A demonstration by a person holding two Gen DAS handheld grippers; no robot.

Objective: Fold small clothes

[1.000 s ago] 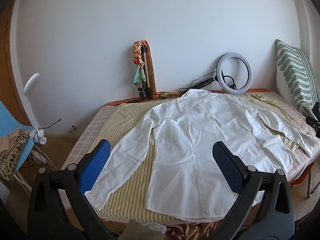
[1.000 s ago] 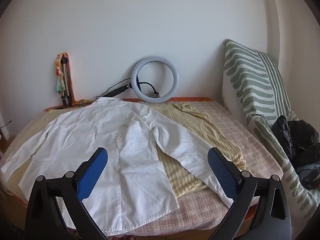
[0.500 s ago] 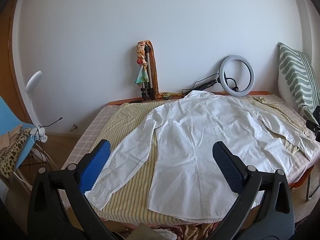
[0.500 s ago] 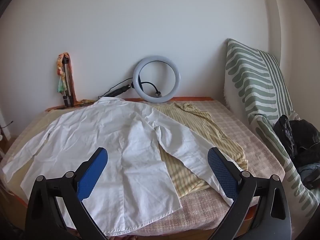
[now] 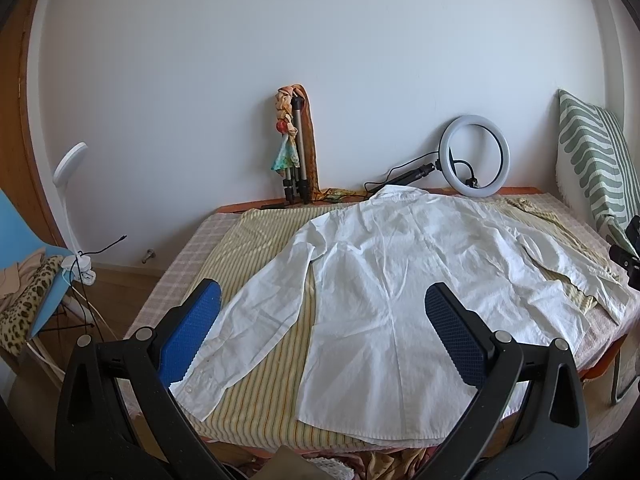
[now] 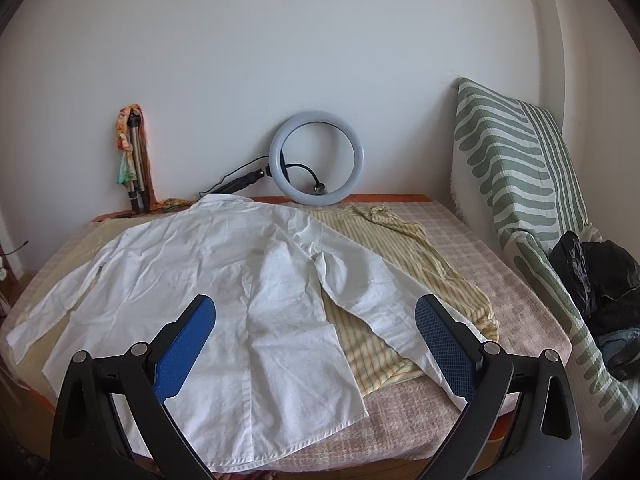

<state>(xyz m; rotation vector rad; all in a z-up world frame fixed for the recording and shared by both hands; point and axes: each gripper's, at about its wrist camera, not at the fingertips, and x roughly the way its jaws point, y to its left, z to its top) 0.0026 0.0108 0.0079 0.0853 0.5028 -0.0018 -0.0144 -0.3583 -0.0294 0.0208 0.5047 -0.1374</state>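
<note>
A white long-sleeved shirt point(image 5: 384, 280) lies spread flat, back side up, on the bed, collar toward the wall and both sleeves stretched out. It also shows in the right wrist view point(image 6: 224, 280). My left gripper point(image 5: 320, 332) is open and empty, held above the shirt's hem and left sleeve. My right gripper point(image 6: 316, 336) is open and empty, held above the hem and the right sleeve point(image 6: 384, 308). Neither gripper touches the cloth.
A yellow striped garment point(image 6: 404, 256) lies under the shirt on the checked bed cover point(image 6: 480, 264). A ring light point(image 6: 316, 160) and a tripod point(image 5: 296, 160) stand at the wall. A green striped cushion point(image 6: 516, 176) and dark clothes point(image 6: 600, 284) are on the right. A blue chair point(image 5: 24, 260) is at left.
Both grippers have drawn back and risen slightly from the bed, so the shirt sits a little lower and smaller in view. The shirt has not moved. Both jaws stay open.
</note>
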